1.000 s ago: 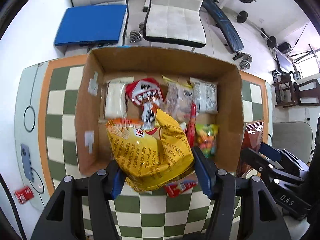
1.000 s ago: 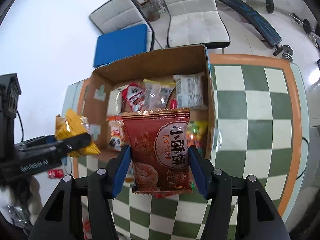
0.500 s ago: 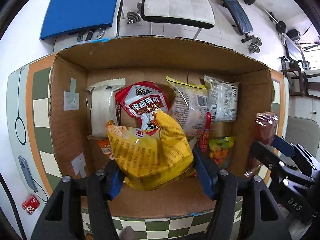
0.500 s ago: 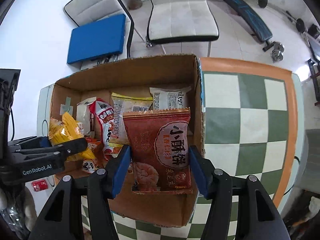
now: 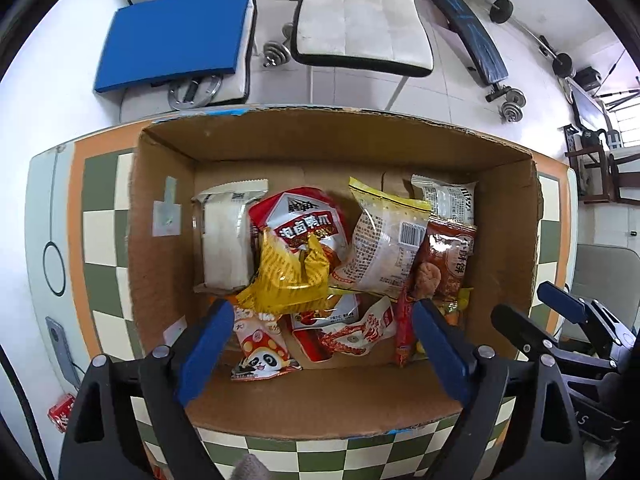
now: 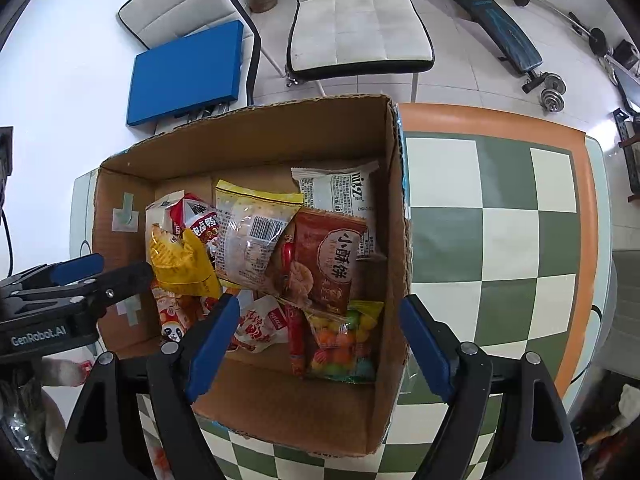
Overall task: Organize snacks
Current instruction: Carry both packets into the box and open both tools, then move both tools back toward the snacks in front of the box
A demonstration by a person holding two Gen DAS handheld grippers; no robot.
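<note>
Cardboard box (image 5: 168, 264) on the checked table (image 6: 500, 208) holds the yellow bag (image 5: 288, 276) at centre-left and the red-brown bag (image 6: 328, 260) at right, each lying free just beyond the opening, empty left gripper (image 5: 324, 340) and right gripper (image 6: 316, 336).

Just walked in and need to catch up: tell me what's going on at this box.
A person with a gripper in each hand is sorting snacks into a cardboard box on a checkered table. Both grippers hang over the box with jaws opening and nothing between them. The yellow bag lies in the box below the left gripper; the red-brown biscuit pack lies beyond the right gripper, among other packets.
</note>
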